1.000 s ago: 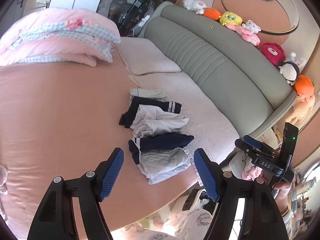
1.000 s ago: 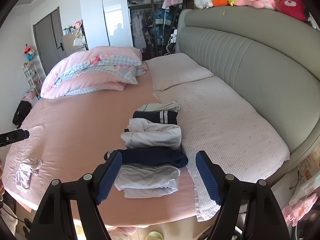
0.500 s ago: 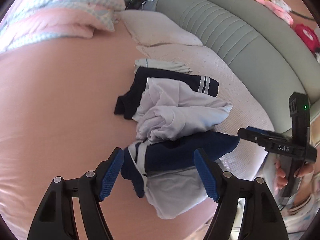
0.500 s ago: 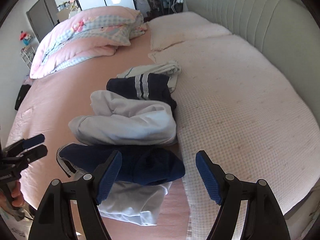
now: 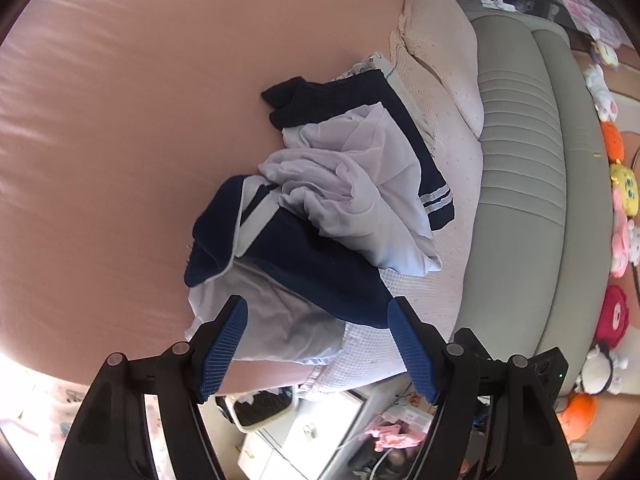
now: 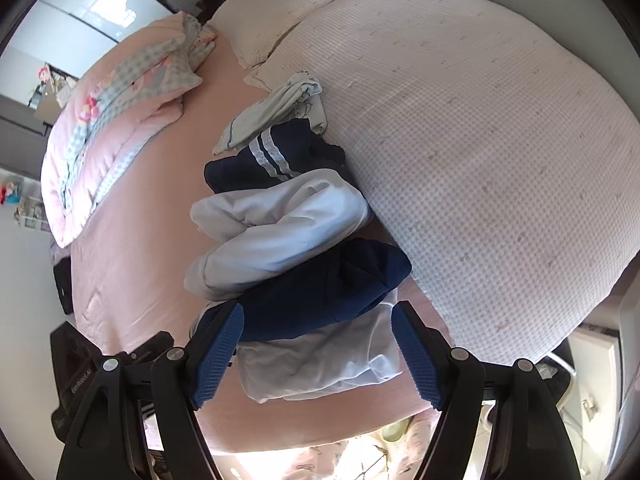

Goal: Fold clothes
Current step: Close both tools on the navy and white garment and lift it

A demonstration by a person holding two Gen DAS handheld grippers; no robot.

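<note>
Left wrist view shows the left gripper (image 5: 318,344) spread and empty above the clothes pile (image 5: 320,216) on the pink bed (image 5: 120,120); soft, light, floppy cloth, probably best pinched at the pale bottom garment's (image 5: 276,320) hem.

You have a row of clothes (image 6: 288,240) lying on the bed (image 6: 132,280), running away from its near edge; the mat (image 6: 480,140) lies just right of them; the pillow (image 6: 288,4) sits behind; the quilt (image 6: 120,104) lies far left.
</note>
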